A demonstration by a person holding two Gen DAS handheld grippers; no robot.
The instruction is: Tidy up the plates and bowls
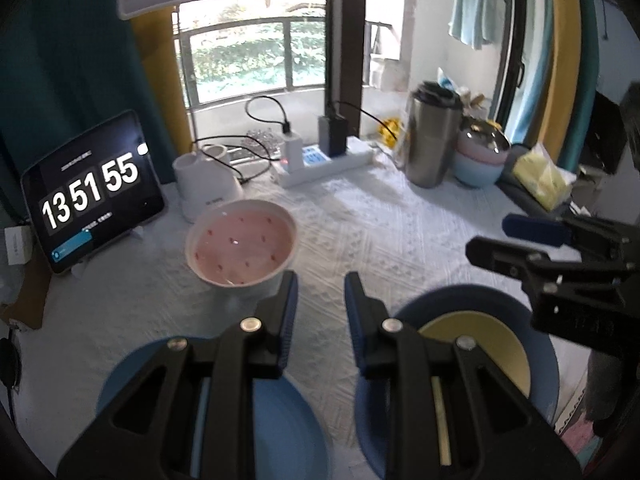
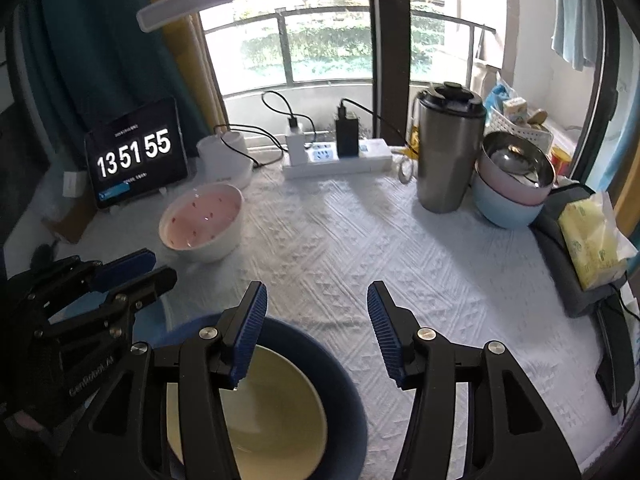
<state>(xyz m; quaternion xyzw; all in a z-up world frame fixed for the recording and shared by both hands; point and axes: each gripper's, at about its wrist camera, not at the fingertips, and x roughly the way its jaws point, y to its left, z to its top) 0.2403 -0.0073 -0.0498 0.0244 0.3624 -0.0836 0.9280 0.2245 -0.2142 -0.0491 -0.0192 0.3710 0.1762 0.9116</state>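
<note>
- Count, dishes on the surface [image 2: 400, 248]: one pink-lined bowl [image 2: 202, 220] with red specks, empty, far left near the tablet clock [image 2: 138, 156]; one dark blue plate [image 2: 340, 380] at the near edge carrying one yellow plate [image 2: 276, 412]; one lighter blue plate [image 1: 288, 420] to its left, seen only from the left wrist.
- Count, stacked bowls at far right: three nested — blue bowl [image 2: 502, 210] at the bottom, pink bowl [image 2: 508, 188] in it, steel bowl [image 2: 520, 160] on top. Something shiny lies in the steel one; cannot make out what.
- One steel tumbler [image 2: 446, 148], lid on, beside that stack.
- Left gripper [image 1: 320, 300]: fingers narrowly apart with nothing between them, above the gap between the two blue plates.
- Right gripper [image 2: 316, 320]: fingers spread wide, nothing between them, over the far rim of the dark blue plate.
- Hidden: both grippers' frames cover the near halves of all three plates; whether the left finger touches the yellow plate cannot be told.
- One tissue pack [image 2: 592, 236] at the right edge.
</note>
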